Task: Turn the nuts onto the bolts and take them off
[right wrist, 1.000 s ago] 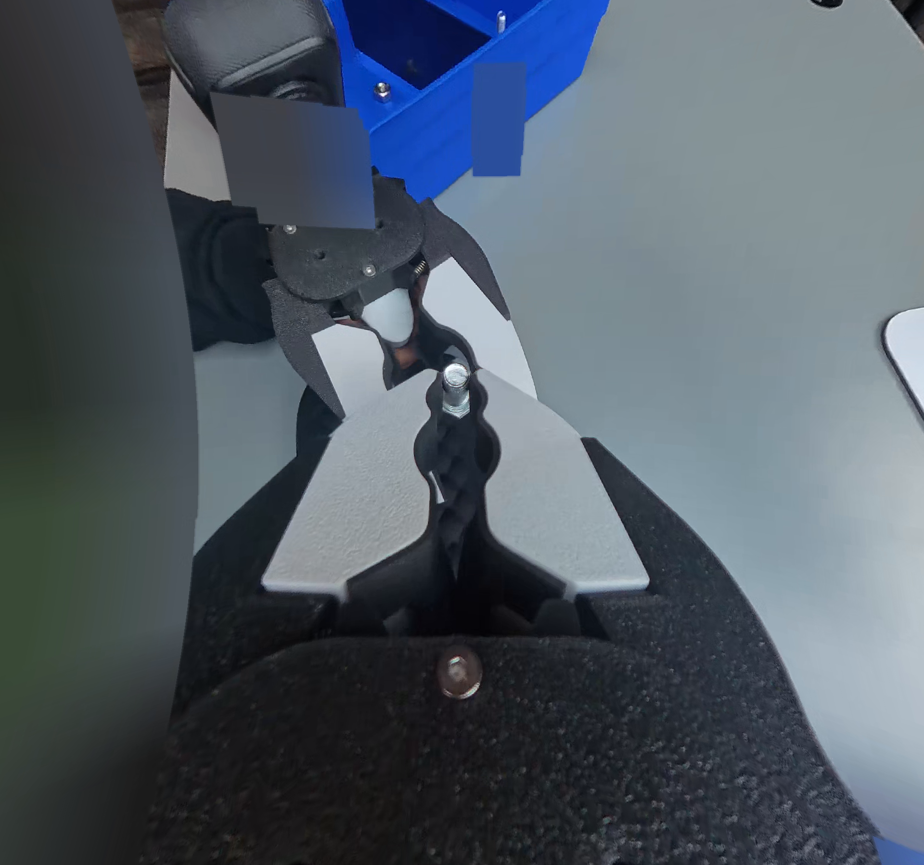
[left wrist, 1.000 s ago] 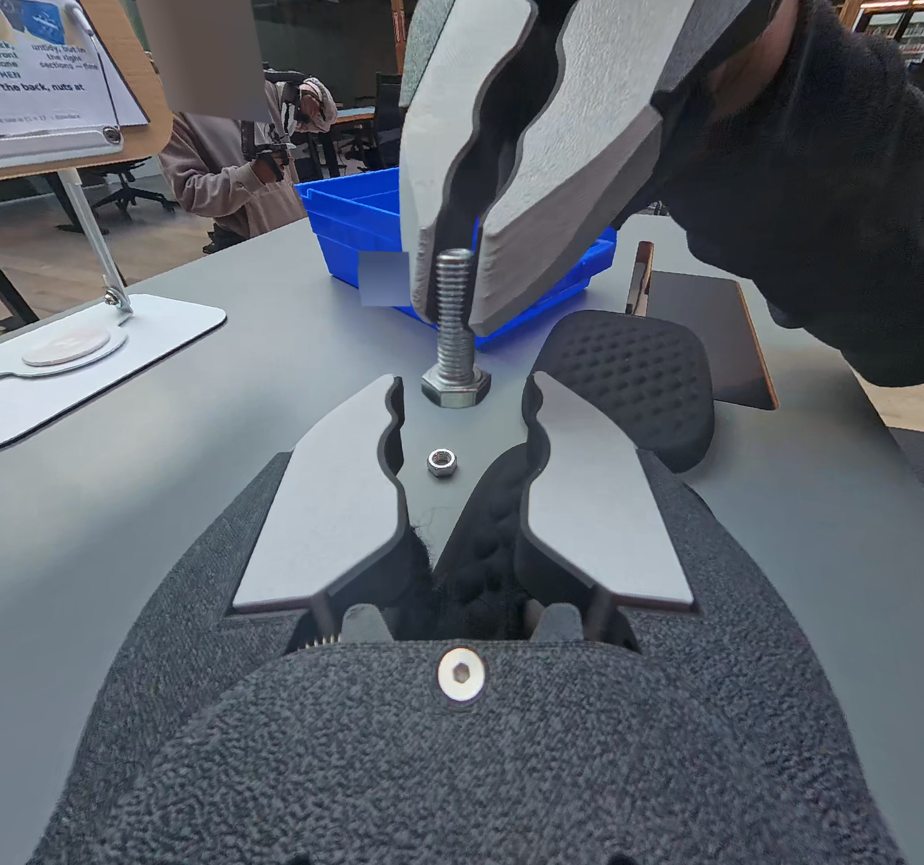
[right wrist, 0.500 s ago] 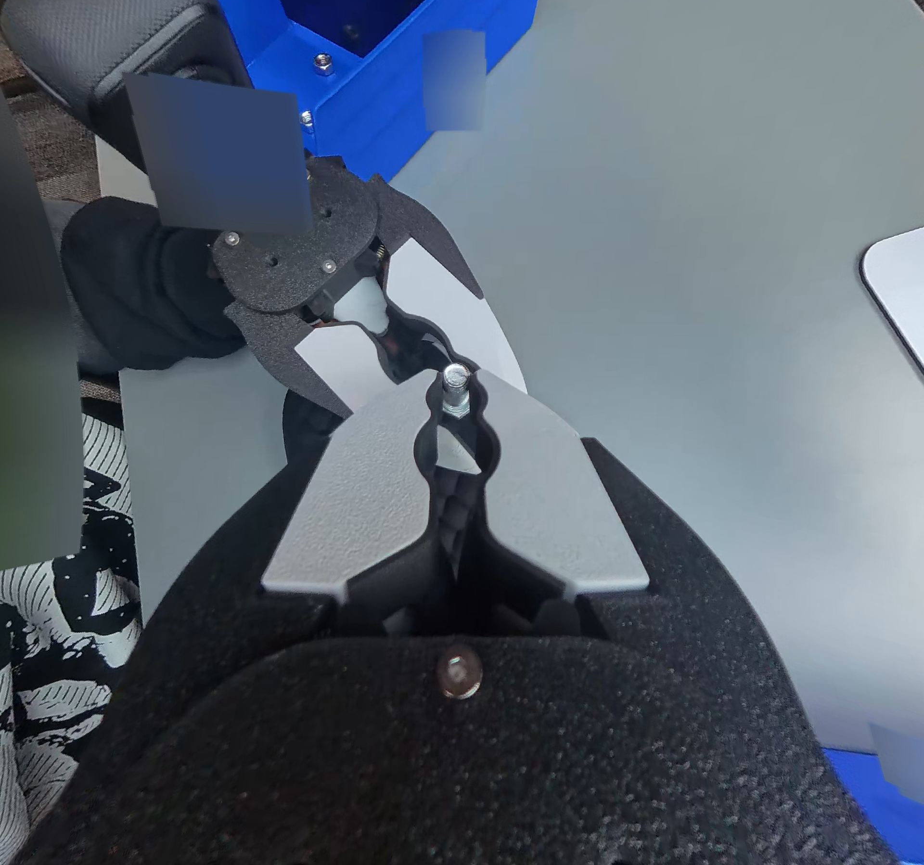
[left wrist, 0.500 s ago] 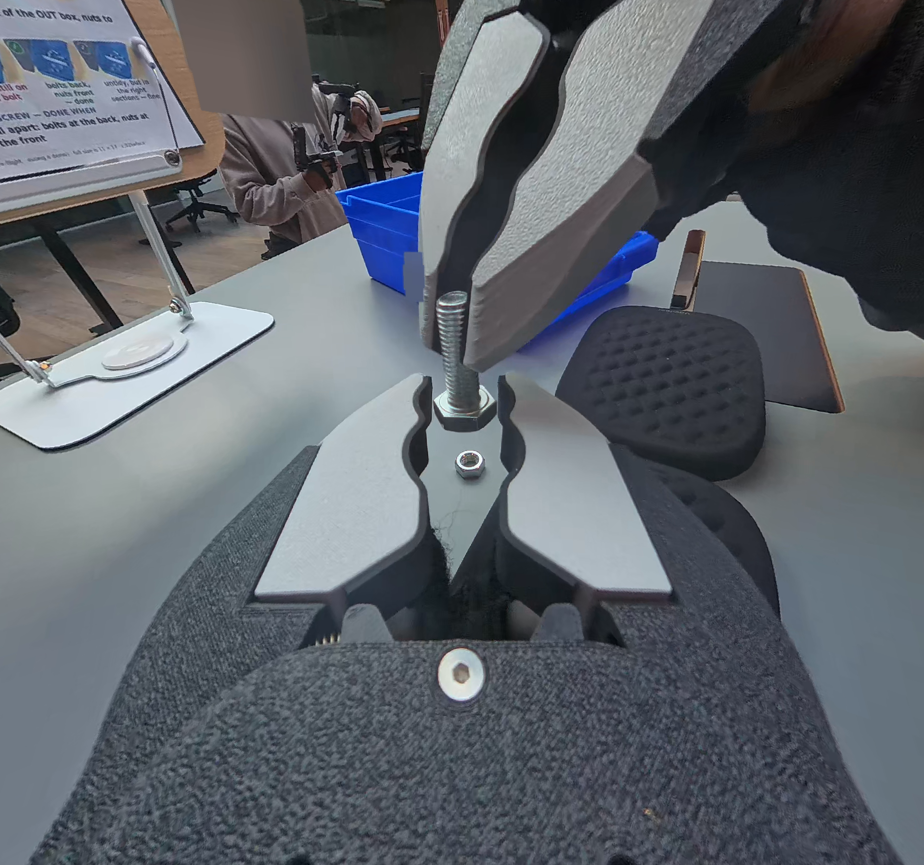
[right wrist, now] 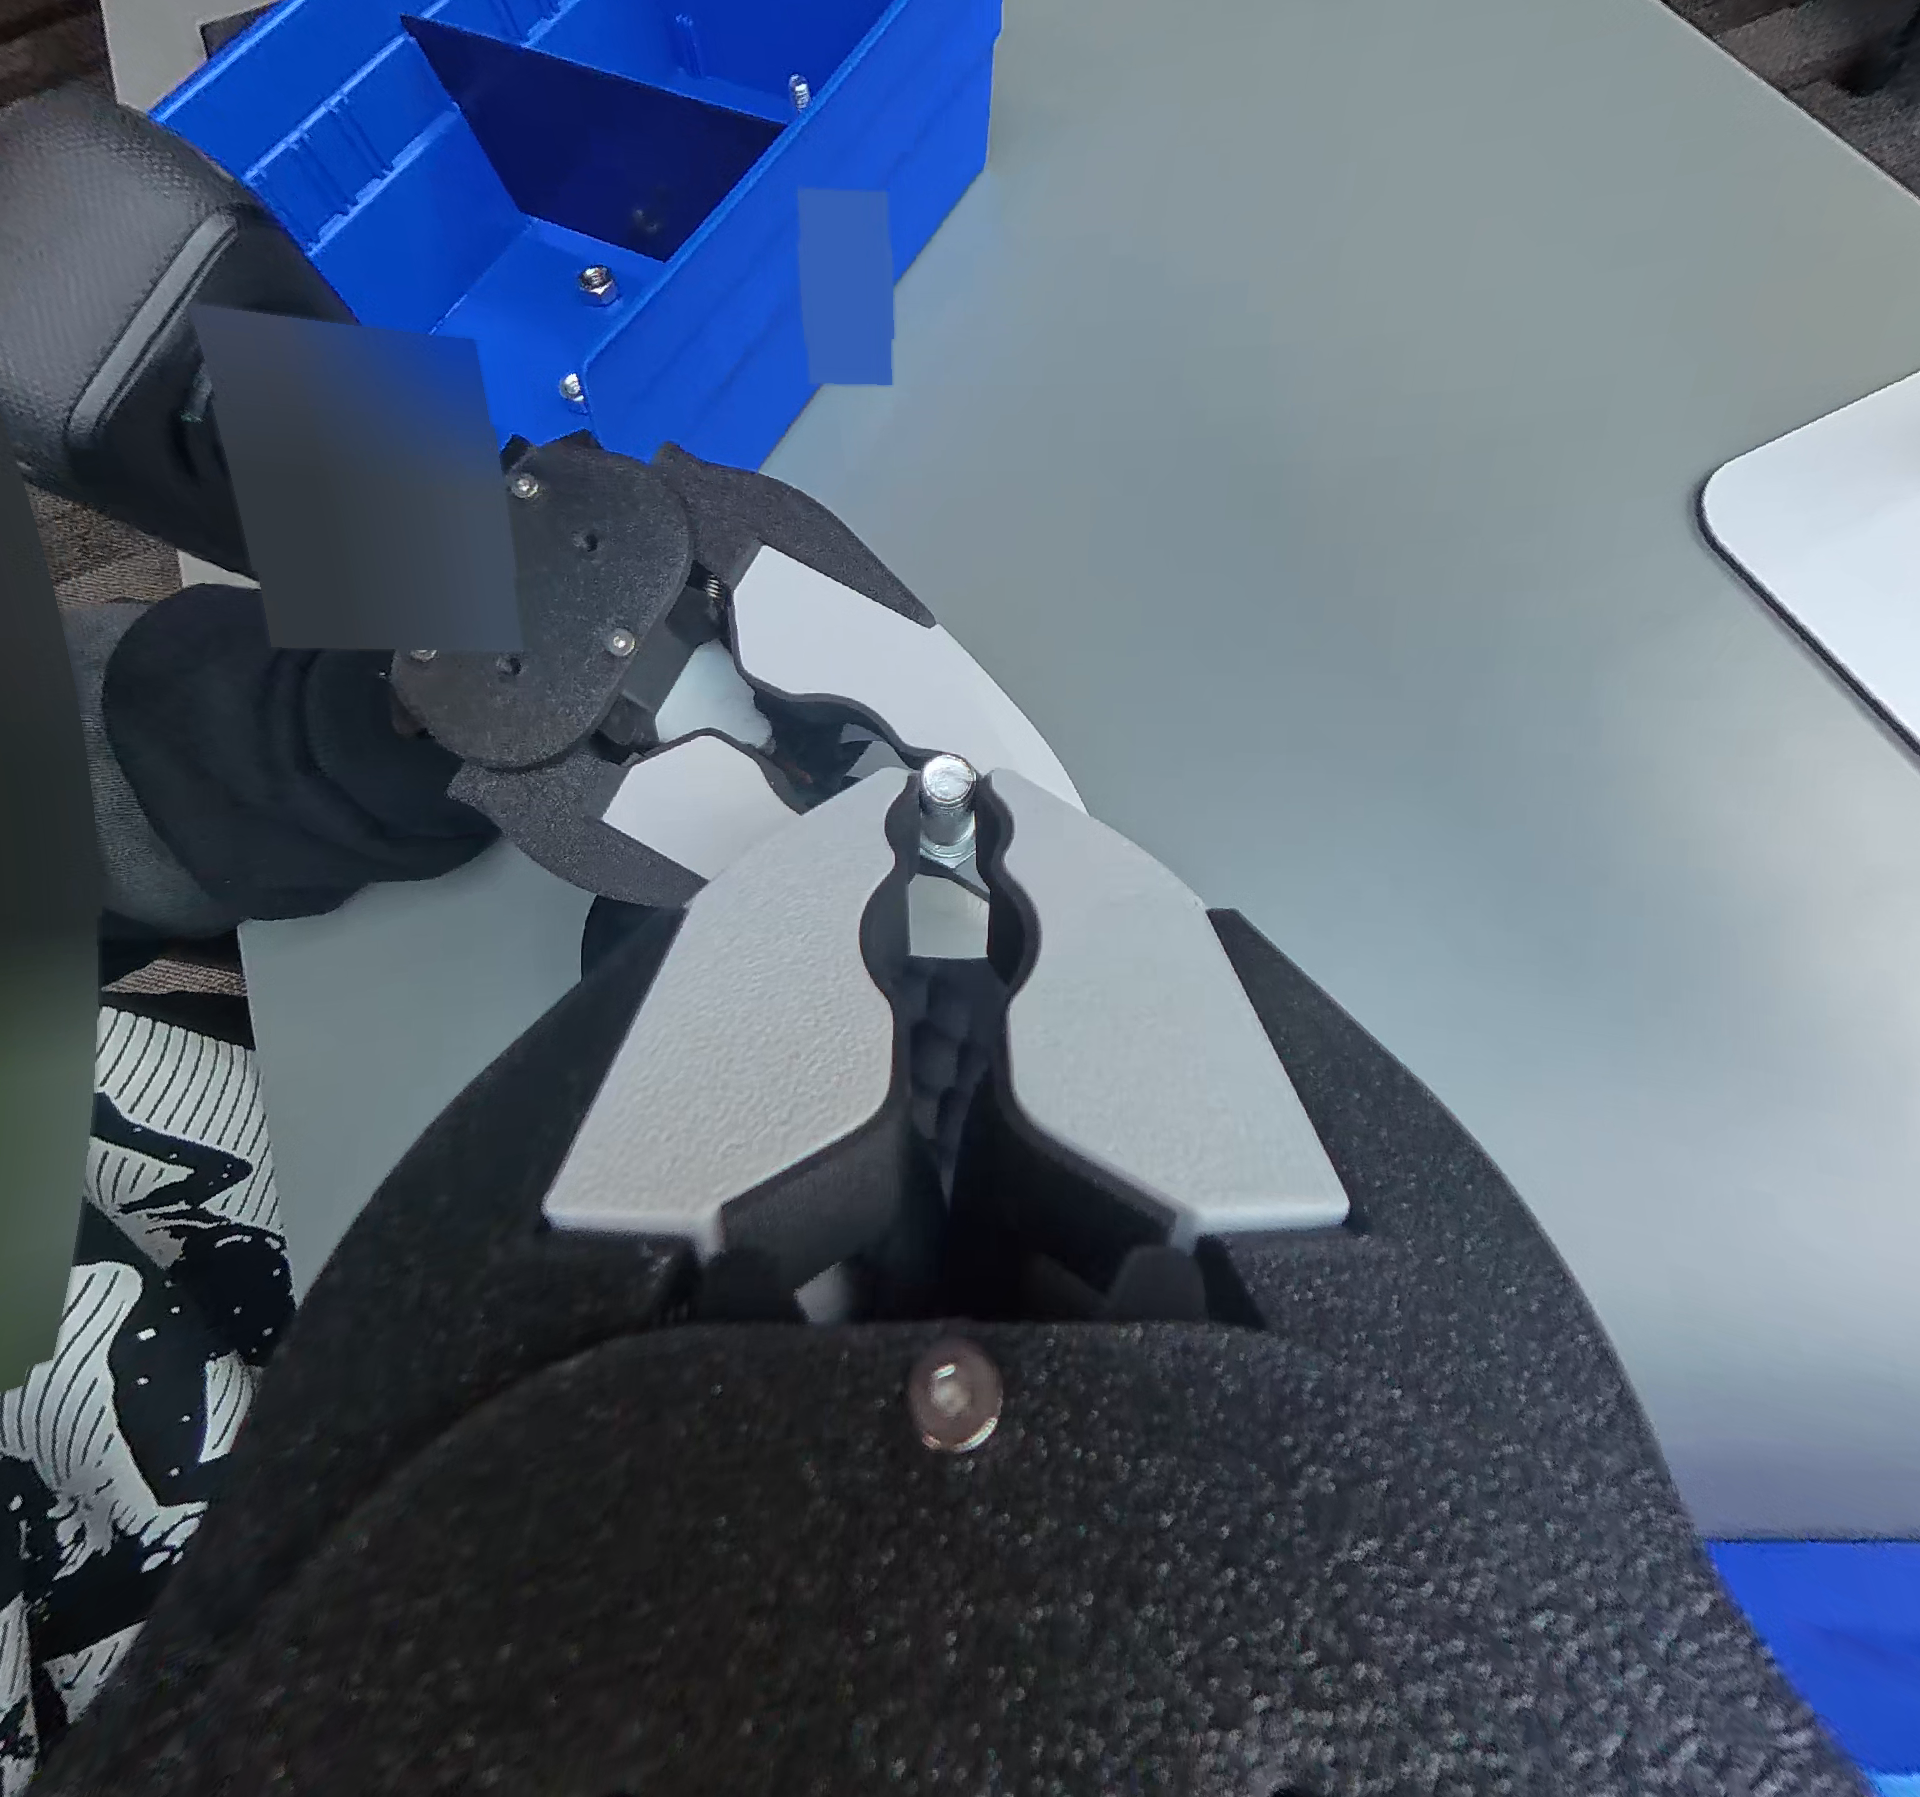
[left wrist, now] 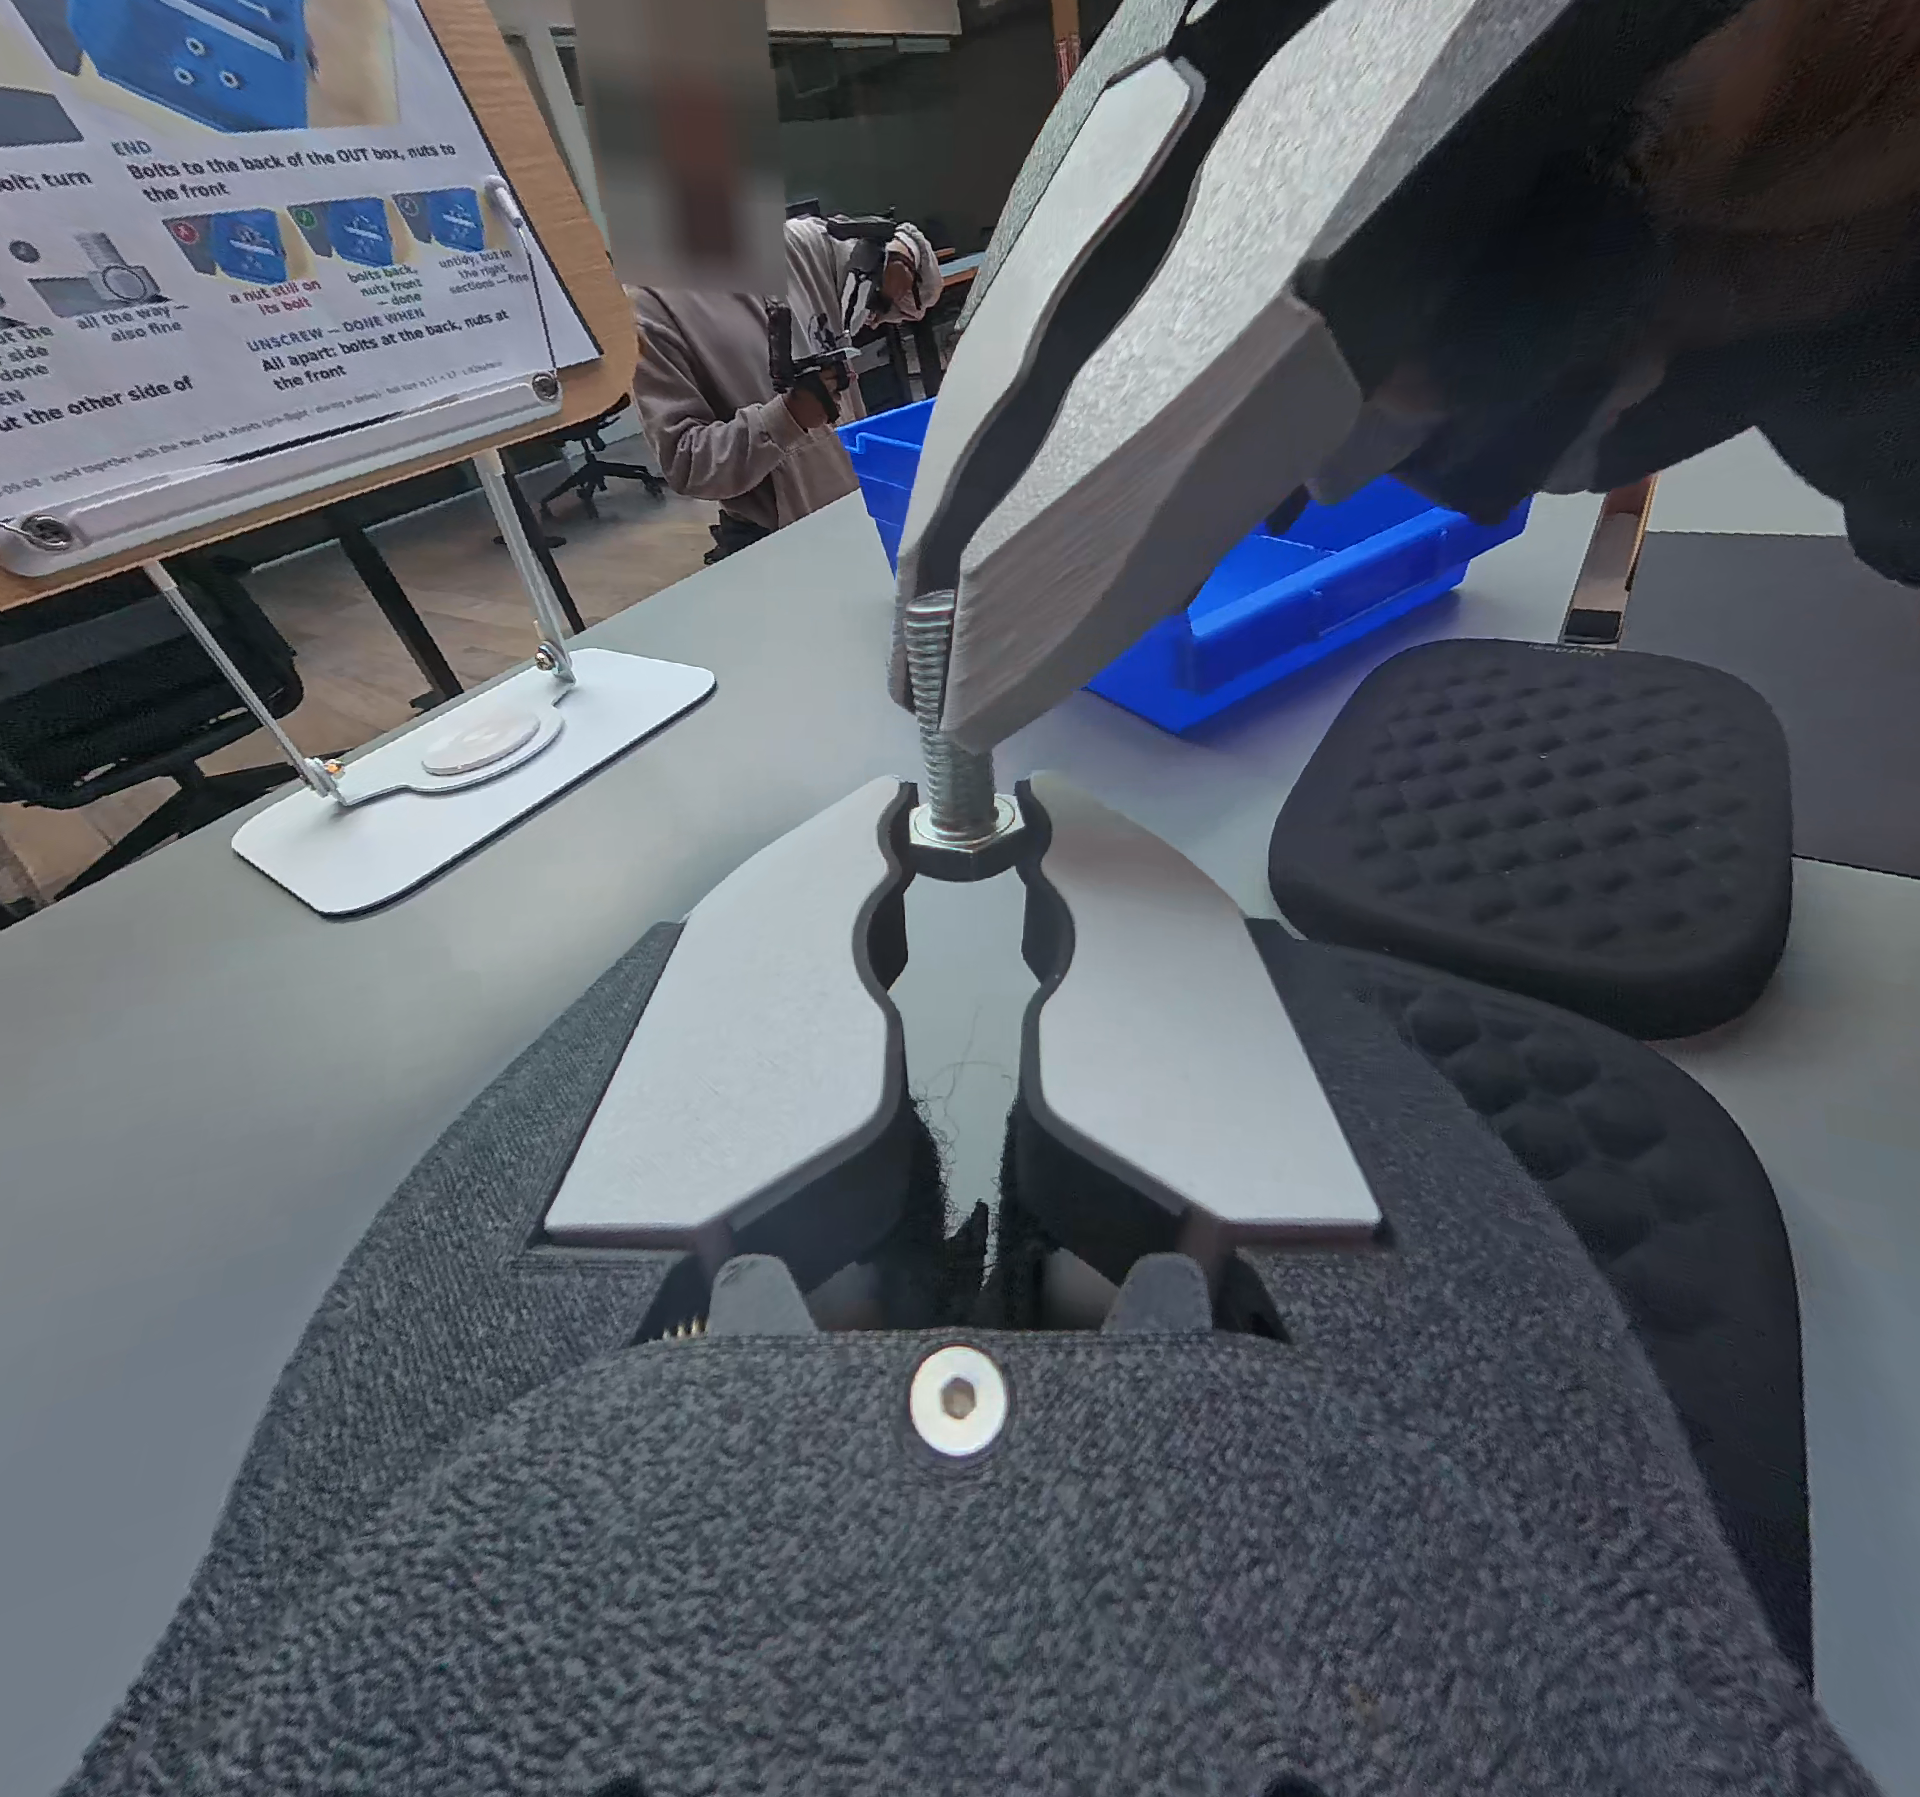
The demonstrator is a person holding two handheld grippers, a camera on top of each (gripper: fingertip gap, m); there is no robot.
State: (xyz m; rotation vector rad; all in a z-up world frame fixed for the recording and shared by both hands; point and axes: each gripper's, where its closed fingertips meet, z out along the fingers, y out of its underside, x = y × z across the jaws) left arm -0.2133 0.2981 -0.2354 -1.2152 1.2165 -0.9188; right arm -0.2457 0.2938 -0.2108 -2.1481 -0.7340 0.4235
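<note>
At the left of the left wrist view an instruction sheet (left wrist: 260, 189) leans on a metal stand (left wrist: 468, 771) on the grey bench (left wrist: 208, 1020). A person (left wrist: 727, 397) stands farther back beyond it.

In the middle, the left hand-held gripper (left wrist: 961, 838) lies low and nearly level over the bench, its two fingers closed against the hexagonal head at the bottom of an upright bolt (left wrist: 940, 708). The head sits in the notch at the fingertips.

From the upper right of that view the right hand-held gripper (left wrist: 930, 667) slopes steeply down, carried by a hand in a dark sleeve (left wrist: 1714, 241). Its fingers are clamped on the threaded upper part of the same bolt, just above the left one's grip. Whether the head rests on the bench I cannot tell.

Behind the bolt sits a blue bin (left wrist: 1299, 604), and at the right a black dimpled pad (left wrist: 1538, 833) lies on the bench.

In the right wrist view the bolt's end shows between the near fingertips, and the blue bin in the upper left holds a nut (right wrist: 596, 283) in one compartment.
</note>
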